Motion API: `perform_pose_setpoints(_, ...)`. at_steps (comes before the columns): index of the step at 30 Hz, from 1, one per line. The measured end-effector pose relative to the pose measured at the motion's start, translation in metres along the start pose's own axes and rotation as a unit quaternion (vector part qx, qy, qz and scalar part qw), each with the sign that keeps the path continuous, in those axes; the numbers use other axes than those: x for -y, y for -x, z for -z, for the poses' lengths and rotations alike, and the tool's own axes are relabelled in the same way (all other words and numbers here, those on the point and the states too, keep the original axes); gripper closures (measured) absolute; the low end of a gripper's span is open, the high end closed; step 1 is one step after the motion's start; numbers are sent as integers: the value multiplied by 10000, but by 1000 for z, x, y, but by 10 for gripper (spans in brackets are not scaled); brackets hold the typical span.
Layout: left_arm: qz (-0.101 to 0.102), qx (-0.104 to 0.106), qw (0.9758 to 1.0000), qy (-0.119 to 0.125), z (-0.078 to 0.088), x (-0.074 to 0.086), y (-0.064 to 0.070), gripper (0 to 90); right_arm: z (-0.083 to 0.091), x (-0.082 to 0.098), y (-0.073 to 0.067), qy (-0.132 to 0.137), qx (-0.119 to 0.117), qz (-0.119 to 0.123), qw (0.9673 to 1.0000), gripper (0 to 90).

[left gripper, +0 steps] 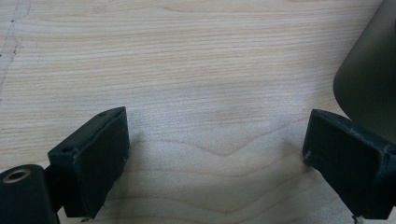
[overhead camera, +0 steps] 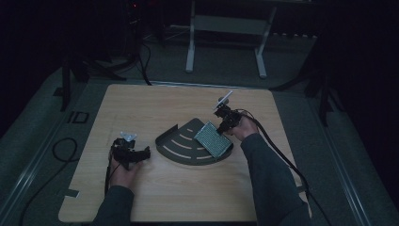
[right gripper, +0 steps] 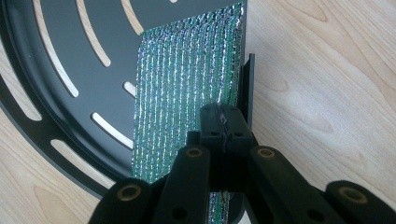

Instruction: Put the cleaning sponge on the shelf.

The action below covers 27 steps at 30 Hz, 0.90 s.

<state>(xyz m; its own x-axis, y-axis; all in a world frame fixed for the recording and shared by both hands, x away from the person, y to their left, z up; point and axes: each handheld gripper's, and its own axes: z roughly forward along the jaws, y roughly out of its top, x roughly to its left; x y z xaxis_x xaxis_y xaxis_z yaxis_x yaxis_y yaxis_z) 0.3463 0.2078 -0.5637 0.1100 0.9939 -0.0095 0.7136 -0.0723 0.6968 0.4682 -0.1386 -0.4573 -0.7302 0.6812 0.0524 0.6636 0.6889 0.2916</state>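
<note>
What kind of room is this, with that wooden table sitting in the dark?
Probably a lab or workshop set up for recording, not a home. A light wooden table stands alone on grey carpet; black cables trail over the floor; a white metal frame and dark equipment stands surround it.

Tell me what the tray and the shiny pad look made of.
Tray: likely sheet metal with a matte dark coating; thin flat wall, clean-cut curved slots, raised rim.
Pad: seemingly metallic foil or foil-faced fabric, glittery silver-green; ribbed lines catch the light. The right gripper is shut on its edge, and it looks thin.
Table: pale wood-grain surface, solid or laminate unclear.
</note>
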Motion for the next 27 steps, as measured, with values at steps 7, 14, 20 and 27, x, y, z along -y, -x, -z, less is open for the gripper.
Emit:
perform_pose_setpoints(7, 2, 0, 10000, 0, 0, 0, 0, 77, -4, 2, 2, -13, 3, -38, 10000, 893)
perform_pose_setpoints(14, -5, 3, 10000, -1, 0, 0, 0, 77, -8, 5, 4, -37, 68, -80, 9999, 893)
perform_pose_setpoints(20, -5, 3, 10000, -3, 0, 0, 0, 77, -12, 5, 3, -102, 194, -96, 9997, 892)
perform_pose_setpoints(27, -24, 13, 10000, -11, 0, 0, 0, 77, -16, 6, 4, -119, 194, -109, 9997, 891)
